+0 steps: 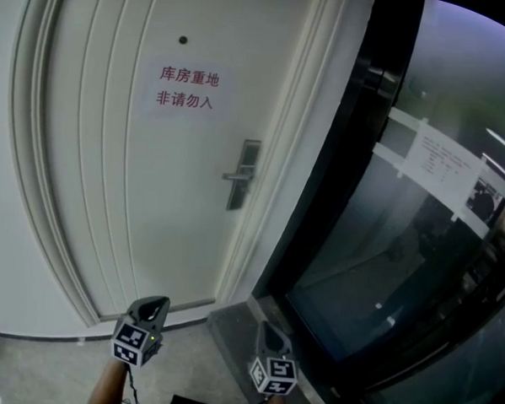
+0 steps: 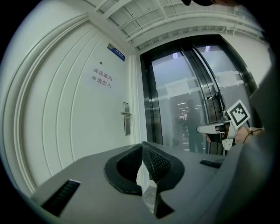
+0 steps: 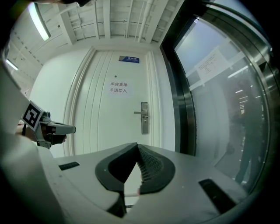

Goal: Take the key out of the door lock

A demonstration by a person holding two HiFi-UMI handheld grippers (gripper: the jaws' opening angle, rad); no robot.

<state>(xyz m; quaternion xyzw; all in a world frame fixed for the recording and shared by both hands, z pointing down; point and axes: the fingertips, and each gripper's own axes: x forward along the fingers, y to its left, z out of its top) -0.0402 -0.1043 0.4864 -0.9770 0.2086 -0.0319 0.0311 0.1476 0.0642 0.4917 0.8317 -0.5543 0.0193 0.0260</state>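
Door lock (image 1: 246, 167) is a tall, narrow, grey metal plate.

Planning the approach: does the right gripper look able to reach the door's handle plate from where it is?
Probably not yet. The right gripper, fingers shut, is well short of the door. Nothing stands between it and the handle plate, so the way looks free once it moves closer.
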